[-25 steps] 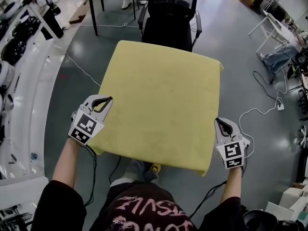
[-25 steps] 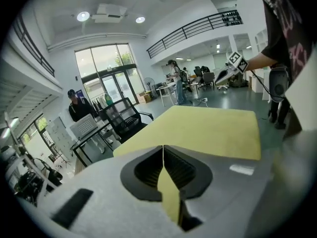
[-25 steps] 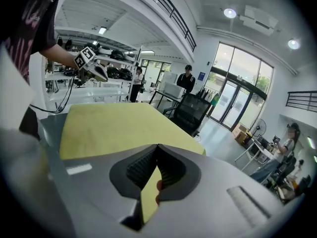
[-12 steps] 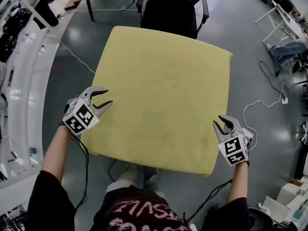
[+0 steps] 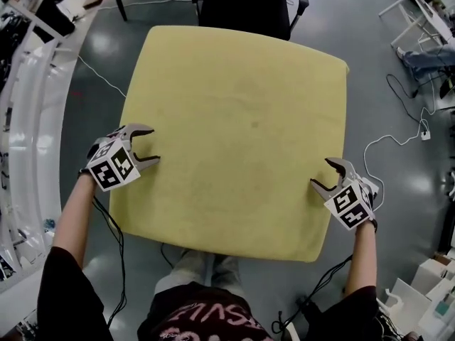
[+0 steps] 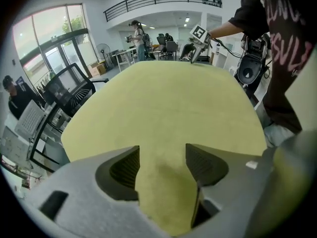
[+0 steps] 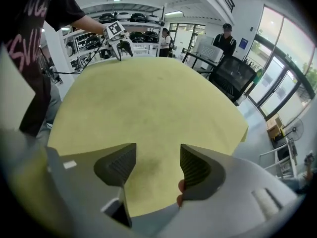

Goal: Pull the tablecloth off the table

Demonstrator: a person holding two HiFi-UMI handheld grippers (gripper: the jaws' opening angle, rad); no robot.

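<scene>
A yellow tablecloth (image 5: 238,126) covers the whole square table and hangs a little over its edges. My left gripper (image 5: 147,145) is at the cloth's left edge, near the front corner, pointing down at it. Its jaws have just been opening and stand apart, with only cloth (image 6: 163,113) under the gap. My right gripper (image 5: 327,174) is at the right edge, opposite the left one. Its jaws have also just been opening and stand apart above the cloth (image 7: 148,108). Neither pair of pads presses on the fabric.
A black office chair (image 5: 245,2) stands against the table's far side. Cables (image 5: 398,137) lie on the grey floor to the right. White shelving (image 5: 25,98) runs along the left. People (image 7: 227,42) stand in the room beyond the table.
Both grippers have come down from above the near corners to the cloth's side edges, and their jaws have gone from shut to apart. The cloth has not moved.
</scene>
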